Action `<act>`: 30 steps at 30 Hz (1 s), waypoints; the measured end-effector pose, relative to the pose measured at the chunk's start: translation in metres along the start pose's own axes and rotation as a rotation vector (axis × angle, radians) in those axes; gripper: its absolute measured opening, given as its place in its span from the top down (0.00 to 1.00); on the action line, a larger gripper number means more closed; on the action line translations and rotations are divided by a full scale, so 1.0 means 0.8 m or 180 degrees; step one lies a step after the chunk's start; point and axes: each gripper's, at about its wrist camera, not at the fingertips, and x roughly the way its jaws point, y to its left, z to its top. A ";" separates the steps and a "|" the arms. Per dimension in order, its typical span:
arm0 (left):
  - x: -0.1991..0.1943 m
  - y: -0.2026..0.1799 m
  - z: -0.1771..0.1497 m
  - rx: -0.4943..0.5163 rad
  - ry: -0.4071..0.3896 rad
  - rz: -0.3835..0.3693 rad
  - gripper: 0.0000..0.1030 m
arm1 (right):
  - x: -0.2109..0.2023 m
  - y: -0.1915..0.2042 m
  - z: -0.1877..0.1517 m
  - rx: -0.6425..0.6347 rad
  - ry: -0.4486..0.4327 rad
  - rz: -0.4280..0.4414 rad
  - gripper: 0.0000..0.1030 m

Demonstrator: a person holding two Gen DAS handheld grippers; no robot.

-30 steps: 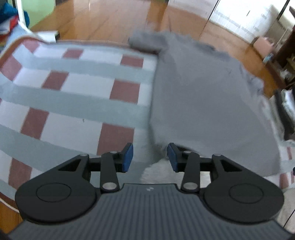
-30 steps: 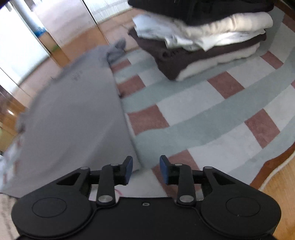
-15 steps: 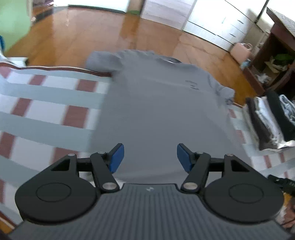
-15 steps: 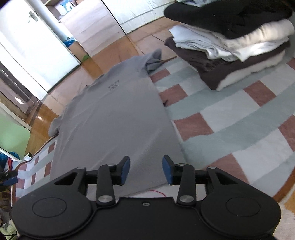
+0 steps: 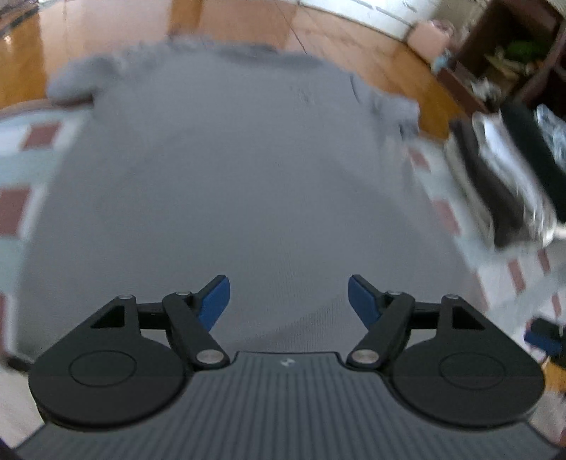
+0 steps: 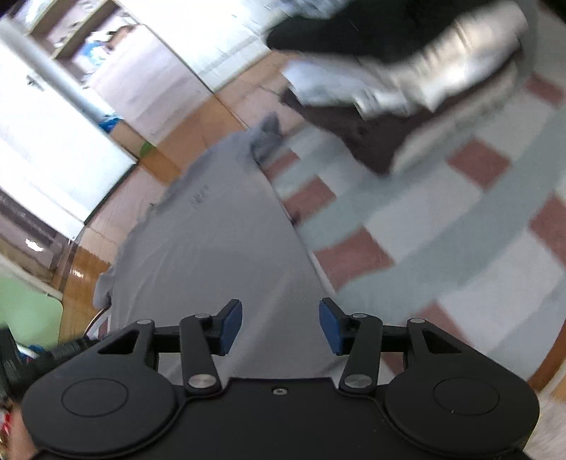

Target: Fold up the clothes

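1. We see a checked rug (image 5: 21,166) in white, pale green and dull red spread over a wooden floor (image 5: 116,32).
2. On it a grey T-shirt (image 5: 226,170) lies flat, its collar end reaching past the rug's edge onto the floor, one sleeve (image 5: 70,83) out to the left and the other bunched at the right.
3. Beside the shirt, on the rug, stands a stack of folded clothes (image 6: 399,81): dark pieces, white ones, a brown one at the bottom.
4. Our left gripper (image 5: 289,300) hangs over the shirt's near hem; its jaws stand well apart and are opening, with nothing clamped between the blue pads.
5. Our right gripper (image 6: 280,327) hangs over the shirt's right-hand edge, where cloth meets rug; its jaws are apart and opening too, gripping nothing.
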 end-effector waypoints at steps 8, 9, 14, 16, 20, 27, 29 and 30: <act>0.009 -0.025 -0.026 0.0386 0.0091 -0.0091 0.30 | 0.039 -0.009 0.001 0.0164 0.0096 -0.0248 0.47; 0.011 -0.027 -0.029 0.0433 0.0126 -0.0083 0.30 | 0.043 -0.011 0.000 0.0151 0.0136 -0.0299 0.47; 0.010 -0.026 -0.034 0.0489 0.0249 -0.0152 0.30 | 0.059 -0.014 -0.003 0.0147 0.0395 -0.0259 0.46; 0.008 -0.021 -0.031 0.0463 0.0256 -0.0199 0.30 | 0.070 -0.012 -0.005 0.0115 0.0522 -0.0331 0.44; 0.007 -0.016 -0.030 0.0444 0.0270 -0.0260 0.30 | 0.081 -0.018 -0.006 0.0223 0.0589 -0.0366 0.42; 0.002 -0.032 -0.031 0.0603 0.0152 -0.0363 0.30 | 0.063 0.032 -0.018 -0.0563 0.0326 -0.0132 0.98; -0.001 -0.041 -0.031 0.0699 0.0091 -0.0381 0.29 | 0.061 0.029 -0.013 -0.0579 0.0268 -0.0348 0.98; -0.002 -0.045 -0.032 0.0741 0.0076 -0.0390 0.29 | 0.059 0.027 -0.011 -0.0586 0.0239 -0.0455 0.95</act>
